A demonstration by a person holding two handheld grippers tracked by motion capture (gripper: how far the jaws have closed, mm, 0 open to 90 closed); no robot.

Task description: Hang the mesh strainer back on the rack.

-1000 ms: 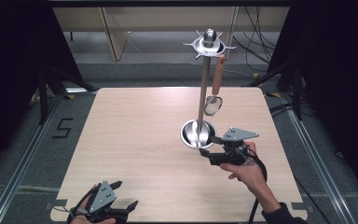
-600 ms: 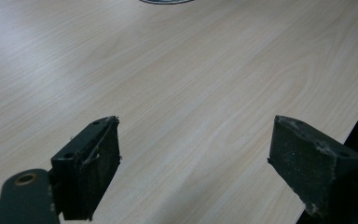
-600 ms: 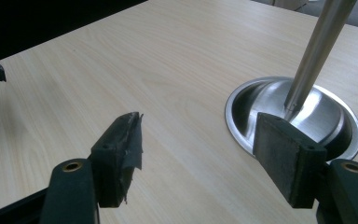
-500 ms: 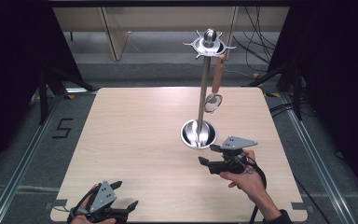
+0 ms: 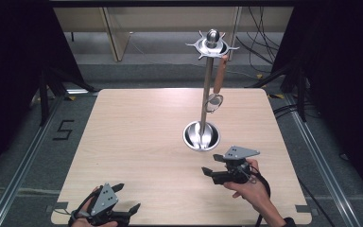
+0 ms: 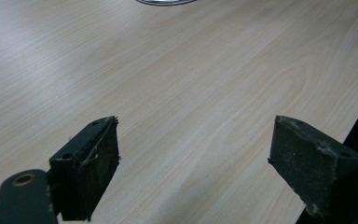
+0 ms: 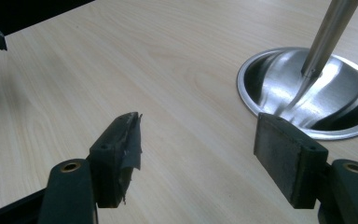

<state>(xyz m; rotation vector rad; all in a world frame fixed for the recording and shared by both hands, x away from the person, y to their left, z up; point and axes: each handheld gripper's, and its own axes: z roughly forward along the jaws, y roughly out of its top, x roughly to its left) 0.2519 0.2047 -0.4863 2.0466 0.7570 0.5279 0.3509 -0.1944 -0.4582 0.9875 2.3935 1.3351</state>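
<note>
A metal utensil stand rises from a round dished base at the middle right of the wooden table. From its spiked top ring hangs a utensil with a brown handle and a small metal head. My right gripper is open and holds nothing, just in front of the base and pointing left. In the right gripper view its jaws stand wide apart over bare wood, with the base and pole at the upper right. My left gripper is open at the front left edge.
In the left gripper view the gripper spans bare wood, with the base rim at the top edge. The table's right edge drops off near the right jaw. Cables and black frame legs stand on the floor behind the table.
My right gripper has drawn back from the stand's base toward the front edge of the table, still open. The left gripper has stayed put.
</note>
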